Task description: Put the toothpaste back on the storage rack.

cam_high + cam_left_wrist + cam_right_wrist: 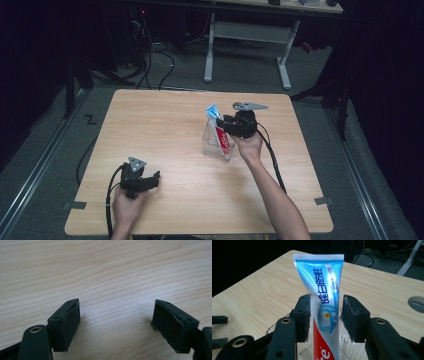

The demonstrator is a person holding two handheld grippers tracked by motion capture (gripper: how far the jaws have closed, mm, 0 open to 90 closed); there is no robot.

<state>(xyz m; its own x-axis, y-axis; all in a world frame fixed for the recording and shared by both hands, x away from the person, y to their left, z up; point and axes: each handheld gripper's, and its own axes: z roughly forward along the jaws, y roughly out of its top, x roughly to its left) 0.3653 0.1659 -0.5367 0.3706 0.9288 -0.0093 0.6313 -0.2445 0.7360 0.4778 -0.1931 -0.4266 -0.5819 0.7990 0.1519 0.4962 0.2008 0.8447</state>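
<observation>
Now, with your right gripper [325, 315] part-open around the toothpaste tube [322, 285] at frame centre, gripping nothing, withdraw straight so the tube stays upright in the clear cup [214, 142].

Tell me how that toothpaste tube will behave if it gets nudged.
The toothpaste tube stands tall in a clear cup, so it probably leans or tips easily. Its glossy skin looks slippery, likely soft under squeeze. The right gripper has jaws flanking it, apparently not pressing.

Bright, evenly lit table [175, 125] (dark surroundings), sharp close views, soft shadows.
</observation>
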